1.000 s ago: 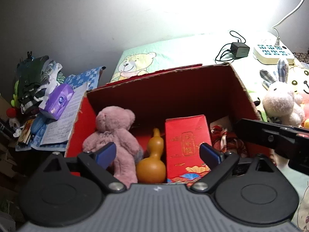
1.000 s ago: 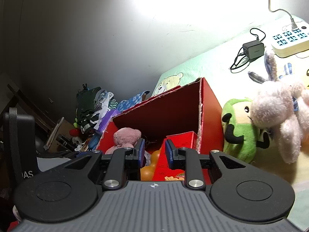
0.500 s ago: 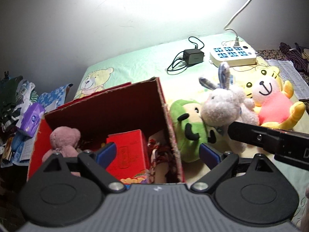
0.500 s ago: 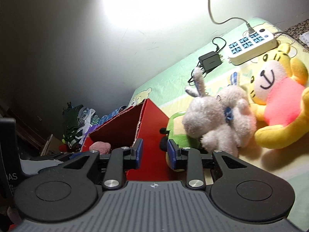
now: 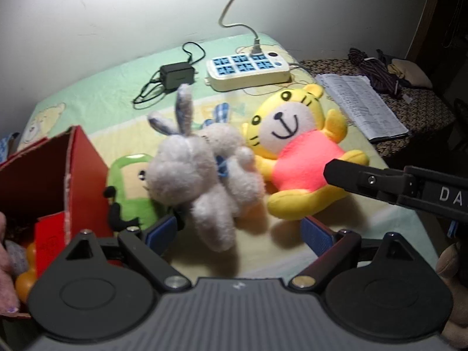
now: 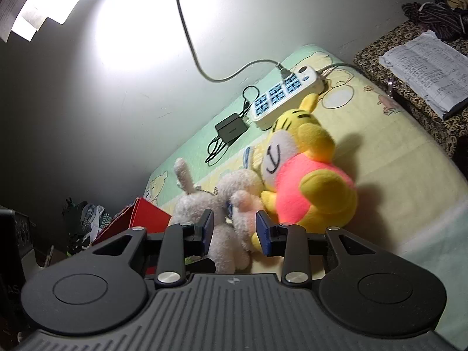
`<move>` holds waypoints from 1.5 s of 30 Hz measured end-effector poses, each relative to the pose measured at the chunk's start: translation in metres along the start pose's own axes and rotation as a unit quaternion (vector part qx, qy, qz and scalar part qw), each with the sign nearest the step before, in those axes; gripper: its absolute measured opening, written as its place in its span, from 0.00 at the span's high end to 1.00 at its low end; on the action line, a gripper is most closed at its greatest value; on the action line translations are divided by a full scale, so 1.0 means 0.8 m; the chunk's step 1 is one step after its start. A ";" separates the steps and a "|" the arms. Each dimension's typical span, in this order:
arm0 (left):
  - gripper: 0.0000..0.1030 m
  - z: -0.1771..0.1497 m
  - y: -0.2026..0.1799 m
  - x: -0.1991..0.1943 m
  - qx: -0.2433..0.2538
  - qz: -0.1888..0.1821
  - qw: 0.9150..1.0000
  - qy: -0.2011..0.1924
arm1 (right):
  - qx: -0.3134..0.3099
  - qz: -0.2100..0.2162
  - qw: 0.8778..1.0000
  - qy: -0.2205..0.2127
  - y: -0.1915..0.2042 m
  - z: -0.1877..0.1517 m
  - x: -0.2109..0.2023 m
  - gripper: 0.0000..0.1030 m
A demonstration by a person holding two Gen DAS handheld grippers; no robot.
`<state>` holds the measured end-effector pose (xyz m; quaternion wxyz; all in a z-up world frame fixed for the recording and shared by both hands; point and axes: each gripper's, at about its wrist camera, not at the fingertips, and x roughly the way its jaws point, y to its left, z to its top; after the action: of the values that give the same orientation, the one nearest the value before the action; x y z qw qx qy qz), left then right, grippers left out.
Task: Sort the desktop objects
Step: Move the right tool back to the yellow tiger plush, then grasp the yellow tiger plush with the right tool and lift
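Three plush toys are crowding the mat ahead of me — a white rabbit (image 5: 201, 175), a yellow tiger (image 5: 298, 152) touching its right side, and a green toy (image 5: 128, 187) wedged between the rabbit and the red box (image 5: 73, 175). I'm holding the left gripper (image 5: 238, 232) spread wide, the rabbit's legs lying between its fingers. The right gripper (image 6: 234, 231) is partly open, pinching nothing — rabbit fur is sitting in its gap. A power strip (image 5: 248, 70) and charger (image 5: 177, 74) are lying well behind.
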<state>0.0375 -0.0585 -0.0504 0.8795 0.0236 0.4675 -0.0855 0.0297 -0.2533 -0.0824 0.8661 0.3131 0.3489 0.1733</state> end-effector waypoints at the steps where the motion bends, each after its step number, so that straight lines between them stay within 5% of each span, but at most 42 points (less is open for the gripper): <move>1: 0.10 0.004 -0.004 0.005 -0.005 -0.015 1.000 0.001 | 0.004 -0.005 1.000 -0.003 -0.006 0.004 -0.002 0.64; 12: 0.10 0.046 -0.031 0.062 -0.056 -0.136 0.989 0.013 | 0.048 -0.038 0.998 -0.028 -0.067 0.050 -0.001 0.64; 17: 0.10 0.055 -0.021 0.090 -0.099 -0.189 0.977 0.028 | 0.073 -0.038 0.997 -0.011 -0.086 0.059 0.024 0.63; 23: 0.08 0.061 -0.017 0.125 -0.115 -0.196 0.973 0.050 | 0.085 -0.031 0.996 0.013 -0.095 0.062 0.055 0.50; 33: 0.00 0.064 -0.012 0.150 -0.104 -0.217 0.969 0.060 | 0.078 -0.030 0.995 0.045 -0.108 0.066 0.100 0.46; 37: 0.00 0.066 -0.017 0.156 -0.090 -0.221 0.969 0.059 | 0.079 -0.020 0.995 0.058 -0.114 0.067 0.115 0.37; 42: 0.00 0.069 -0.019 0.164 -0.089 -0.223 0.969 0.063 | 0.133 0.020 0.987 0.083 -0.135 0.063 0.133 0.35; 45: 0.00 0.067 -0.022 0.164 -0.086 -0.218 0.970 0.058 | 0.163 0.049 0.981 0.092 -0.143 0.060 0.137 0.44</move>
<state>0.1503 -0.0989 -0.1278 0.8094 -0.1502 0.5176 -0.2332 0.1494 -0.3022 -0.1858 0.7584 0.4493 0.4348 0.1842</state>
